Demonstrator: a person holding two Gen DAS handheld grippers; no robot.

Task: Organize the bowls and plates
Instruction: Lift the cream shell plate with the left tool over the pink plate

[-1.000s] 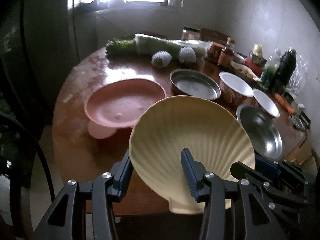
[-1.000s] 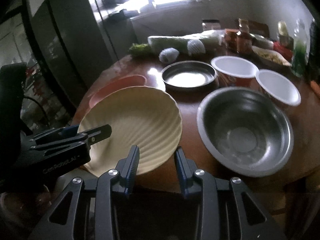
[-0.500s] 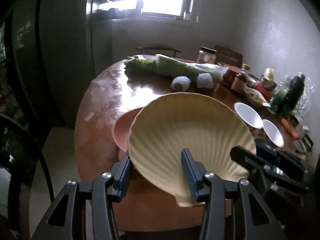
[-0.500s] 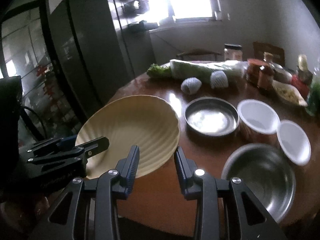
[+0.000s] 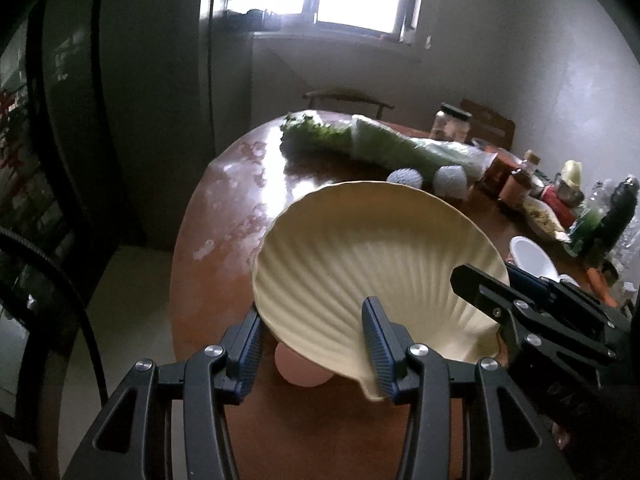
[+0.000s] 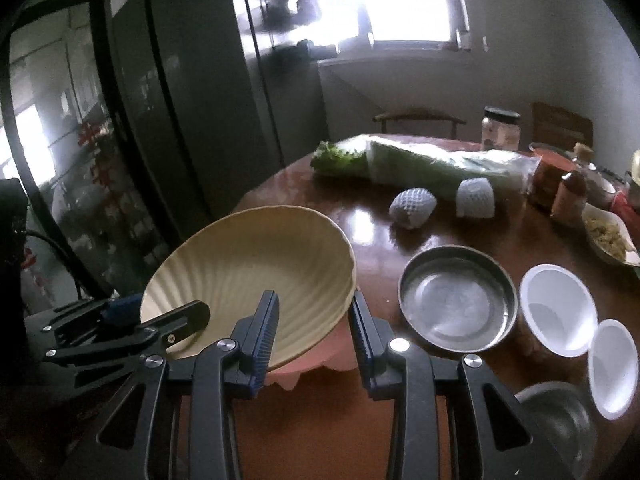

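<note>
A cream shell-shaped plate [image 5: 380, 276] [image 6: 248, 276] hangs tilted above the brown table, held from both sides. My left gripper [image 5: 314, 346] is shut on its near rim, one finger over the ribbed inside and one beneath; the right wrist view shows it at the left [image 6: 160, 324]. My right gripper [image 6: 314, 336] is shut on the plate's other side and appears at the right of the left wrist view [image 5: 520, 300]. A pink plate [image 5: 302, 368] [image 6: 316, 352] lies on the table directly under the cream one, mostly hidden.
A shallow steel dish [image 6: 456, 300], two white bowls [image 6: 558, 312] [image 6: 612, 368] and a steel bowl [image 6: 560, 420] sit to the right. Bagged greens [image 6: 420, 164], two netted fruits [image 6: 412, 206], jars and bottles line the far side. A dark fridge [image 6: 180, 100] stands left.
Both grippers have lifted the cream plate and carried it left, from beside the pink plate to over it. The pink plate is now almost covered.
</note>
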